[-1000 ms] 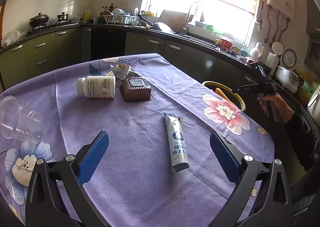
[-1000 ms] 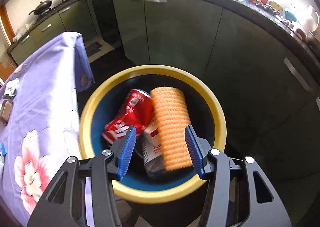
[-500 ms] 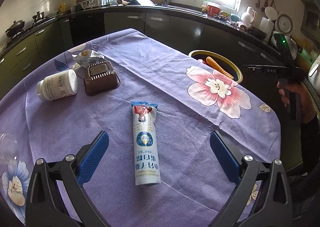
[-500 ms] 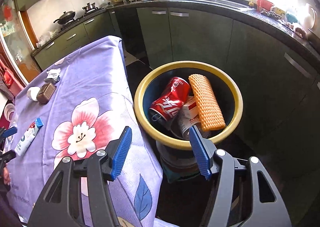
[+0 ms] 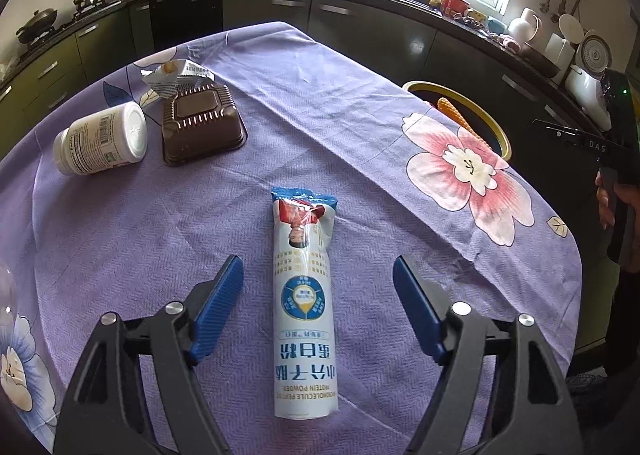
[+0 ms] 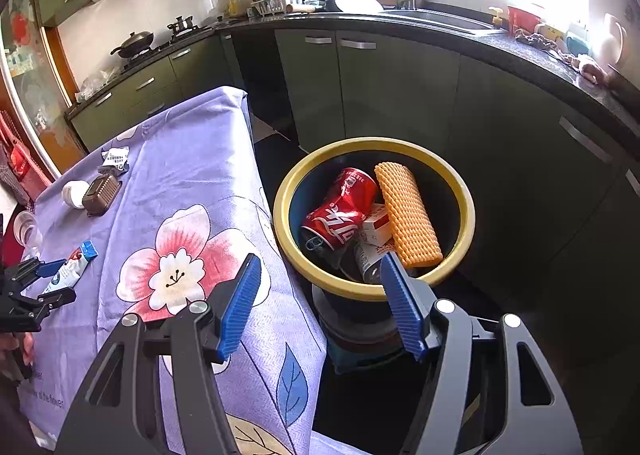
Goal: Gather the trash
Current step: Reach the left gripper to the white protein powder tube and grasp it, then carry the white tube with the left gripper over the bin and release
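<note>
A white and blue protein-powder packet [image 5: 304, 307] lies flat on the purple tablecloth [image 5: 360, 127], between the fingers of my open left gripper [image 5: 318, 279], which hovers just above it. It also shows in the right wrist view [image 6: 68, 269] with the left gripper [image 6: 48, 281] around it. My right gripper [image 6: 320, 275] is open and empty, held off the table's edge near the yellow-rimmed trash bin [image 6: 464, 211]. The bin holds a red can [image 6: 340, 211], an orange waffle sponge [image 6: 408, 215] and a small carton [image 6: 376, 225].
On the table's far left lie a white pill bottle [image 5: 100, 139], a brown plastic tray [image 5: 200, 121] and a crumpled wrapper [image 5: 176, 75]. A clear cup [image 6: 26, 229] stands at the left edge. Dark kitchen cabinets [image 6: 400, 87] ring the table.
My left gripper has moved in over the packet, which now lies between its fingers. My right gripper has pulled back and up from over the bin.
</note>
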A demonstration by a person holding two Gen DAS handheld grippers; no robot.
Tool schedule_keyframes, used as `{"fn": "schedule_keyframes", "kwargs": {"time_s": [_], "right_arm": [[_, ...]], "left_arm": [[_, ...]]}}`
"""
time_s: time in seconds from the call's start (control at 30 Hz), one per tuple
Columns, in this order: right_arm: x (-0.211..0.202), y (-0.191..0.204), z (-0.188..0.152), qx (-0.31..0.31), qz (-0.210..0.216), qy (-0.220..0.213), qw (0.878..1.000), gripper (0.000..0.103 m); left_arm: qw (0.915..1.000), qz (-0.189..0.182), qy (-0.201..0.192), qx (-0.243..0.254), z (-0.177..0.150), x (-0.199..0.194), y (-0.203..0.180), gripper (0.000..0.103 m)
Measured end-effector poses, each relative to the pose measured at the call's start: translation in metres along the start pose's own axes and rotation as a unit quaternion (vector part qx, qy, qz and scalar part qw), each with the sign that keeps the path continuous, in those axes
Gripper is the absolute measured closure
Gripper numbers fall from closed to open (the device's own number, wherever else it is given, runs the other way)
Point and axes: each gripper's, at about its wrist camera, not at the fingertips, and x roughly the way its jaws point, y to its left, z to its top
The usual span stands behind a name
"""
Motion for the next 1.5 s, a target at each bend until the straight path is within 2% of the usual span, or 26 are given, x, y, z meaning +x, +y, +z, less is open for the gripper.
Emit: {"fn": "schedule_keyframes", "kwargs": {"time_s": [0.1,0.3,0.4,0.47,0.5,0.77,0.97,1.27,1.5], "right_arm": [[0.0,-0.001,-0.001,0.0,0.0,0.002,1.0,0.041],[0.0,-0.002,-0.004,0.002,0.004,0.001,1.0,0.041],[-0.001,-0.003,-0.005,0.003,0.006,0.0,1.0,0.041],[-0.002,-0.004,-0.005,0.003,0.006,-0.001,1.0,0.041],[-0.002,-0.004,-0.005,0.004,0.007,-0.001,1.0,0.041],[-0.005,-0.009,-0.006,0.008,0.008,-0.005,1.0,0.041],[-0.011,-0.018,-0.006,0.012,-0.014,-0.013,1.0,0.041],[-0.015,-0.054,-0.01,0.041,-0.025,-0.023,0.999,0.041],[-0.016,-0.098,-0.017,0.085,-0.027,-0.026,0.996,0.041]], "left_arm": [[0.9999,0.008,0.001,0.006,-0.002,-0.001,-0.004,0.035],[0.9994,0.031,0.0,0.014,-0.006,-0.003,-0.009,0.05],[0.9992,0.038,0.0,0.016,-0.007,-0.006,-0.011,0.064],[0.9991,0.039,0.002,0.018,-0.008,-0.007,-0.012,0.078],[0.9991,0.038,0.003,0.017,-0.009,-0.007,-0.012,0.081],[0.9988,0.032,-0.001,0.037,-0.005,-0.017,-0.03,0.083],[0.9987,0.002,-0.005,0.051,0.018,-0.026,-0.055,0.083],[0.9919,-0.074,-0.002,0.103,0.086,-0.009,-0.124,0.083],[0.9832,-0.113,0.015,0.143,0.156,0.054,-0.192,0.083]]}}
